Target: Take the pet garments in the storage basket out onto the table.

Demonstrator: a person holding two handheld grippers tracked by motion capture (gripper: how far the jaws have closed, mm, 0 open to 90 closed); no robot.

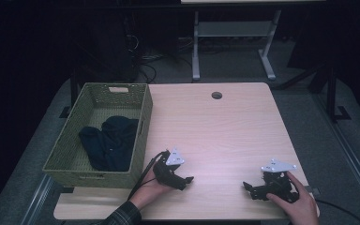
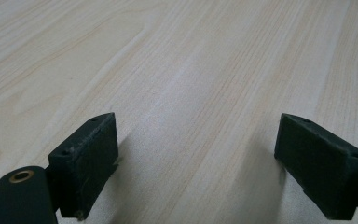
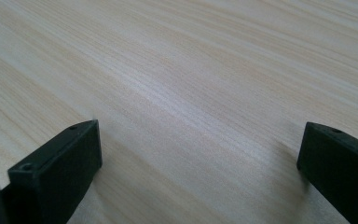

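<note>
Just crumpled dark cloth (image 1: 110,140), basketed.

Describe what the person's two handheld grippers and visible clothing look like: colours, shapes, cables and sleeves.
Both the left gripper and the right gripper are black, each topped with a grey three-cornered plate. Their jaws end in blocky black pads with small screw holes. A black cable trails from the left gripper along the forearm. The left arm wears a dark plaid sleeve; the right hand shows no sleeve.

Dark crumpled cloth (image 1: 110,143) inside green woven basket (image 1: 143,129)
</note>
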